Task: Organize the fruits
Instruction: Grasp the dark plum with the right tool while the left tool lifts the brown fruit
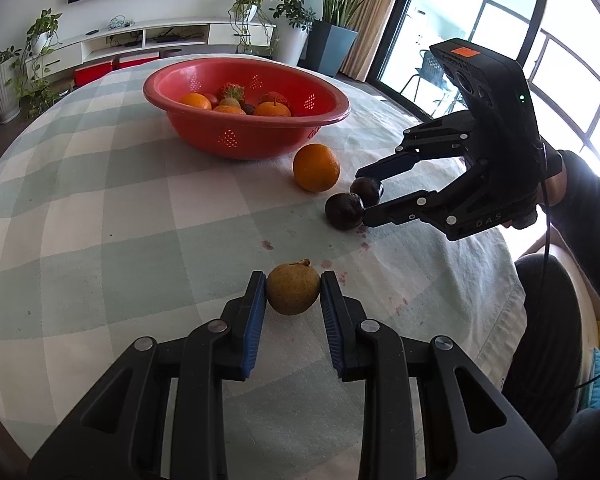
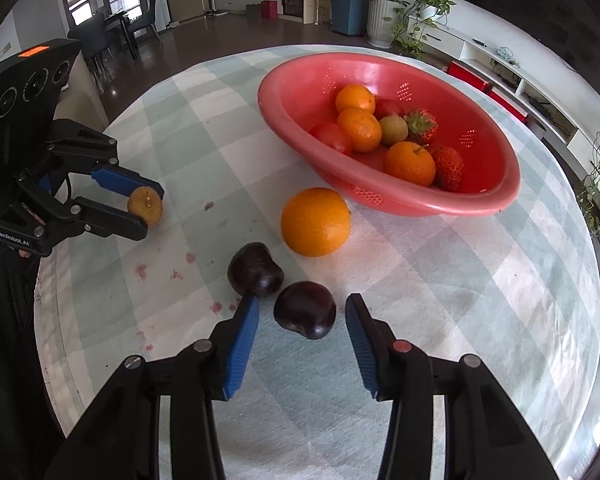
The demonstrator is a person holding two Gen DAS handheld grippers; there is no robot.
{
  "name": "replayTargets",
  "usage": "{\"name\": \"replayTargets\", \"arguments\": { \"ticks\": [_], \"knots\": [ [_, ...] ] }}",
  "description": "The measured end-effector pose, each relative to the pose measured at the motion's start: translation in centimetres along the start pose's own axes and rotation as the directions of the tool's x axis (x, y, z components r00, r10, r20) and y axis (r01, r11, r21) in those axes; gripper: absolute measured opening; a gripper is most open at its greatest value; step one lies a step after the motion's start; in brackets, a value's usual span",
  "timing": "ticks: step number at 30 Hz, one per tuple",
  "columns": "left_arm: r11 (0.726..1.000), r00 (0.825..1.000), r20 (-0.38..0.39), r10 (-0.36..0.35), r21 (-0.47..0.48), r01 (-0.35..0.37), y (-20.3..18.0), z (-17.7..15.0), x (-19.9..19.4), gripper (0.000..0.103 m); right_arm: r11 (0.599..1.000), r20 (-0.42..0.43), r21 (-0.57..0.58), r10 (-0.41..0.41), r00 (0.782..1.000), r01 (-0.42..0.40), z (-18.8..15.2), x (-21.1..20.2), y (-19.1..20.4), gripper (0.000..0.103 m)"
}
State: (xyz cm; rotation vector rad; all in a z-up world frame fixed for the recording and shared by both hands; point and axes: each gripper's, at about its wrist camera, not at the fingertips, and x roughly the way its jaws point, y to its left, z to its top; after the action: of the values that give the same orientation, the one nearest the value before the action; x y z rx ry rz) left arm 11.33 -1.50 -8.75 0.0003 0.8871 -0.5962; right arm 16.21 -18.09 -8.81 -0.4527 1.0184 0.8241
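A: Checked cloth, pale green and white, covers the round table [image 2: 480,300]. Far left in the right wrist view, the left gripper [image 2: 150,208] pinches a small yellow-brown fruit [image 2: 146,211] between its blue pads [image 2: 116,180], with both fingers pressed against its sides.

B: The left wrist view agrees: that yellow-brown fruit [image 1: 293,289] sits squeezed between the two pads [image 1: 256,320], stem on top. It is hard to tell whether it rests on the cloth or hangs just above it.

A: Moving right, a few reddish stains [image 2: 142,271] mark the cloth. Then come two dark purple fruits. The left dark fruit [image 2: 255,270] lies just outside the right gripper's [image 2: 302,312] left fingertip, touching or nearly touching it.

B: And the right dark fruit [image 2: 305,310] lies between the spread fingers, with a gap on each side. The pads do not press on it, so nothing is gripped there.

A: Just behind those two sits a large loose orange [image 2: 315,222] on the cloth, close to the wall of the red basket [image 2: 420,204].

B: The basket, perforated in patches, stands farther right and back. Inside it lie several oranges [image 2: 409,163], two strawberries [image 2: 448,168], a greenish-brown fruit [image 2: 393,130] and some red fruit [image 2: 332,138].

A: Beyond the table's right edge runs a low white cabinet [image 2: 540,92] with potted plants [image 2: 432,8].
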Motion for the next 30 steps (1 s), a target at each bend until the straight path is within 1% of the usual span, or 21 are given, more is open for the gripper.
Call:
{"name": "replayTargets", "arguments": {
  "ticks": [7, 10, 13, 16, 22, 26, 30],
  "knots": [
    [1.0, 1.0, 0.006, 0.002, -0.004, -0.002, 0.2, -0.1, -0.1, 0.026, 0.999, -0.018, -0.031, 0.006, 1.0, -0.006, 0.2, 0.2, 0.4, 0.041],
    [1.0, 1.0, 0.005, 0.0, -0.003, 0.0, 0.2, -0.1, -0.1, 0.026, 0.999, -0.016, -0.036, 0.012, 1.0, -0.012, 0.5, 0.2, 0.3, 0.038],
    [1.0, 1.0, 0.001, 0.001, -0.002, -0.001, 0.2, -0.1, 0.0, 0.026, 0.999, -0.021, -0.041, 0.008, 1.0, -0.008, 0.7, 0.3, 0.3, 0.033],
    [1.0, 1.0, -0.002, 0.002, -0.003, -0.002, 0.2, -0.2, 0.1, 0.026, 0.999, -0.021, -0.043, 0.005, 1.0, -0.006, 0.6, 0.2, 0.3, 0.032],
    [1.0, 1.0, 0.005, 0.003, -0.006, -0.003, 0.2, -0.1, 0.0, 0.026, 1.0, 0.021, -0.006, -0.01, 1.0, 0.01, 0.1, -0.6, 0.2, 0.031],
    [1.0, 1.0, 0.016, 0.001, -0.008, -0.001, 0.2, 0.1, -0.3, 0.026, 0.999, 0.069, 0.04, -0.021, 0.997, 0.018, -0.6, -2.4, -0.1, 0.031],
    [1.0, 0.999, 0.036, -0.002, -0.018, 0.003, 0.4, 0.6, -1.1, 0.026, 0.993, 0.131, 0.113, -0.036, 0.991, 0.022, -1.7, -4.7, -0.8, 0.031]
  ]
}}
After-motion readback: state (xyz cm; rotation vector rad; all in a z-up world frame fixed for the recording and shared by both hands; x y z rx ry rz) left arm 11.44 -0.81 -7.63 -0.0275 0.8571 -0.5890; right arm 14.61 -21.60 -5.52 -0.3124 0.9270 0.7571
